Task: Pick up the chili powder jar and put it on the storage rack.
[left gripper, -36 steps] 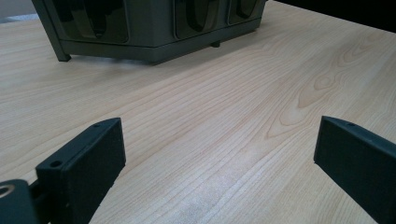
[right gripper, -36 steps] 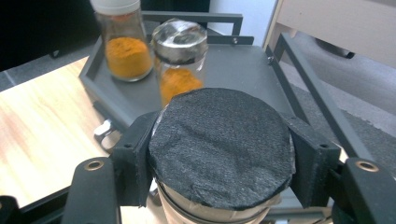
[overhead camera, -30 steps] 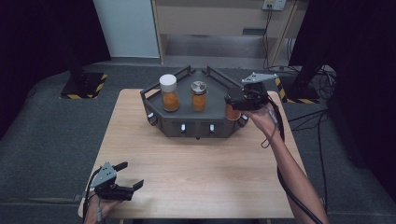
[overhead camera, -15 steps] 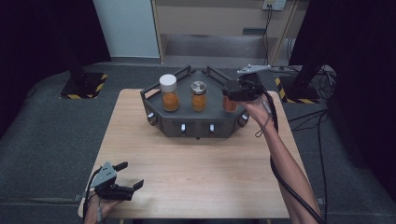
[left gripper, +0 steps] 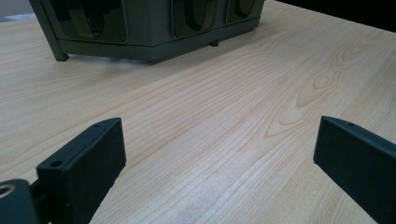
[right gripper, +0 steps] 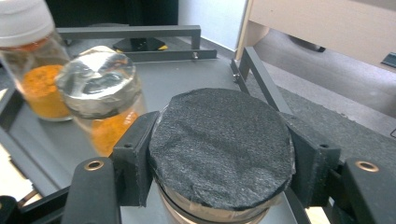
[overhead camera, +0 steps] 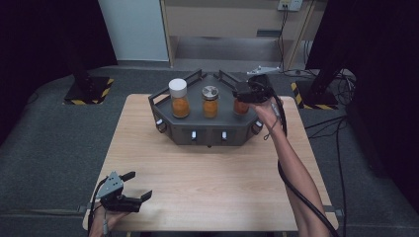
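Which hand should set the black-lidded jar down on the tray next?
Right. Its gripper is shut on the black-lidded jar over the grey tray, beside the other two jars. The left gripper sits open at the table's near edge, far from the tray.

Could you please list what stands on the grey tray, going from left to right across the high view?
White-capped jar → silver-lidded jar → black-lidded jar, which the right hand-held gripper grips by its lid at the right end of the grey tray.
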`<act>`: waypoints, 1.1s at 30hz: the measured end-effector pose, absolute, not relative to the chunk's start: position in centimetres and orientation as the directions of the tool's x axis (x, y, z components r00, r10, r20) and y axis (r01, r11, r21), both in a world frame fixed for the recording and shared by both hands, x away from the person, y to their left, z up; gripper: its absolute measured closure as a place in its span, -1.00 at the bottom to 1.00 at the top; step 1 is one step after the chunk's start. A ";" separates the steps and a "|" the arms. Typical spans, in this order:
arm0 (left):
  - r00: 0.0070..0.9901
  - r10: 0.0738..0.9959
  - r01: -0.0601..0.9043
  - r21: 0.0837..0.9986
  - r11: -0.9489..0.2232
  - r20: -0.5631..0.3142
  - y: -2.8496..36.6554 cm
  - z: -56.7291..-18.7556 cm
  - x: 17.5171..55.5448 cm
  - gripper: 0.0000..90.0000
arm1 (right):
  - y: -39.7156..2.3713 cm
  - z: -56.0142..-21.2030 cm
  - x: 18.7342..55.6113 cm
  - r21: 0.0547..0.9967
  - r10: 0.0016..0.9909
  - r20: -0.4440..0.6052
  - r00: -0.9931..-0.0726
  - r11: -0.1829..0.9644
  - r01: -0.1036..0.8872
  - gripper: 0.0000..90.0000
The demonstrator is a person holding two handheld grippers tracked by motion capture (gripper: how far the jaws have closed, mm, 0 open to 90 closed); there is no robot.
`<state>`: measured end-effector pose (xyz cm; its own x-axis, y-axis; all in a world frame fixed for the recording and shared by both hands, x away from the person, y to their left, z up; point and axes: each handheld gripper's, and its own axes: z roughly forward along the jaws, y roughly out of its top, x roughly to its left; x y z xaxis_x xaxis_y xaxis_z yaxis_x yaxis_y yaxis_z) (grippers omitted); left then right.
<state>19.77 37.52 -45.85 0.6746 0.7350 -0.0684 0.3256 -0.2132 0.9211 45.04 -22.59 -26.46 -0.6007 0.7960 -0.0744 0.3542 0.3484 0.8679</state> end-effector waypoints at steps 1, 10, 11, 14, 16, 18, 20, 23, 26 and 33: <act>0.675 0.735 0.326 0.921 -0.213 -0.068 37.5 -45.9 19.8 -0.97 | -22.6 -26.5 45.0 0.868 0.796 -0.074 -0.601 0.348 0.354 -0.23; 0.672 0.737 0.327 0.922 -0.209 -0.071 37.6 -45.9 19.8 -0.97 | -22.6 -27.7 45.8 0.869 0.807 -0.056 -0.588 0.329 0.369 -0.23; 0.672 0.737 0.327 0.922 -0.210 -0.071 37.6 -45.9 19.8 -0.97 | -22.6 -27.9 46.0 0.870 0.807 -0.050 -0.588 0.324 0.371 -0.23; 0.673 0.737 0.326 0.922 -0.209 -0.071 37.6 -45.9 19.7 -0.96 | -22.7 -28.3 46.2 0.869 0.810 -0.040 -0.585 0.317 0.379 -0.23; 0.672 0.737 0.326 0.922 -0.207 -0.073 37.6 -45.9 19.8 -0.96 | -22.6 -28.4 46.2 0.869 0.810 -0.045 -0.585 0.320 0.377 -0.23; 0.672 0.737 0.327 0.922 -0.209 -0.071 37.6 -45.9 19.7 -0.96 | -22.6 -28.5 46.2 0.869 0.810 -0.037 -0.586 0.315 0.382 -0.23; 0.672 0.737 0.326 0.922 -0.209 -0.071 37.6 -45.9 19.7 -0.96 | -22.6 -28.7 46.3 0.869 0.807 -0.038 -0.589 0.318 0.380 -0.23; 0.672 0.737 0.327 0.922 -0.209 -0.071 37.6 -45.9 19.7 -0.96 | -22.6 -28.9 46.4 0.868 0.809 -0.037 -0.587 0.317 0.383 -0.23; 0.672 0.737 0.326 0.922 -0.209 -0.071 37.6 -45.9 19.7 -0.96 | -22.8 -29.1 46.4 0.870 0.810 -0.029 -0.586 0.308 0.384 -0.23; 0.672 0.737 0.326 0.922 -0.210 -0.069 37.6 -45.9 19.7 -0.96 | -23.0 -29.2 46.3 0.872 0.808 -0.026 -0.589 0.306 0.381 -0.23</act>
<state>19.72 37.55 -45.91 0.6719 0.7374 -0.0690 0.3256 -0.2105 0.9218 46.33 -22.99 -29.18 -0.5890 0.8077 -0.0257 0.3814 0.3059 0.8723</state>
